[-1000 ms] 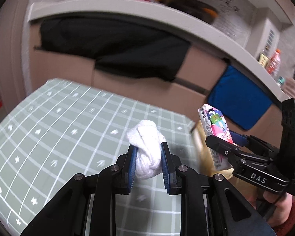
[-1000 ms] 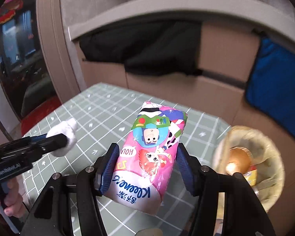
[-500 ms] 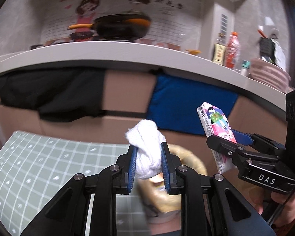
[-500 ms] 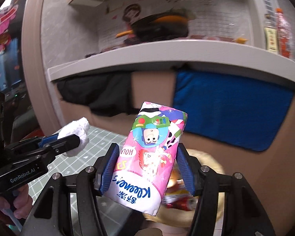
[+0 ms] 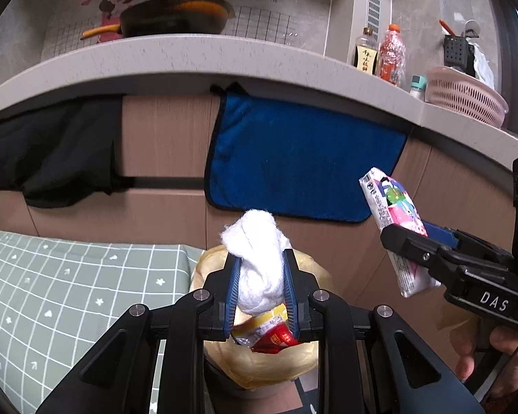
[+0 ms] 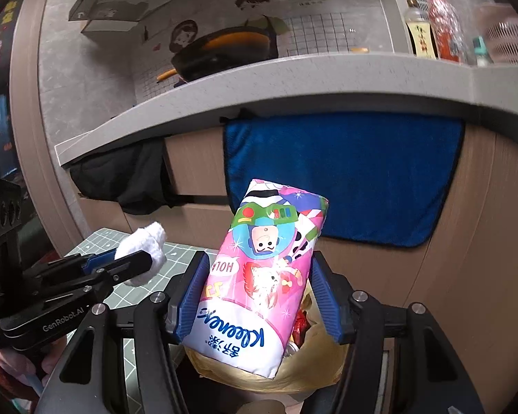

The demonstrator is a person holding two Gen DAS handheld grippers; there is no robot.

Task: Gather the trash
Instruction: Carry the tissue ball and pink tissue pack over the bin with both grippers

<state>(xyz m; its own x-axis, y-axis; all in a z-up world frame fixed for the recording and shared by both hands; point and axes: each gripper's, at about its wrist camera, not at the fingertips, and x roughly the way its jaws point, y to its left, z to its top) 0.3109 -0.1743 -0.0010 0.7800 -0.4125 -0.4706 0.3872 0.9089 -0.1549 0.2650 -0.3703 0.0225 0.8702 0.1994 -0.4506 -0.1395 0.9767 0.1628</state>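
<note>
Left gripper [image 5: 261, 288] is clenched on a white tissue wad [image 5: 259, 262], right gripper [image 6: 259, 296] grips a pink tissue pack [image 6: 259, 276]. Both hang above the yellow-lined trash bin [image 5: 304, 365] beside the checked table [image 5: 69, 286], apparently so each can be dropped in.

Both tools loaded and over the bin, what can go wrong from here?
1. The tissue pack in the right tool is wide and tilted; released now, it may catch the trash bin rim and tip out.
2. The white wad in the left tool is fluffy and could cling to a pad.
3. The tools sit close together; simultaneous drops risk a bump.
</note>
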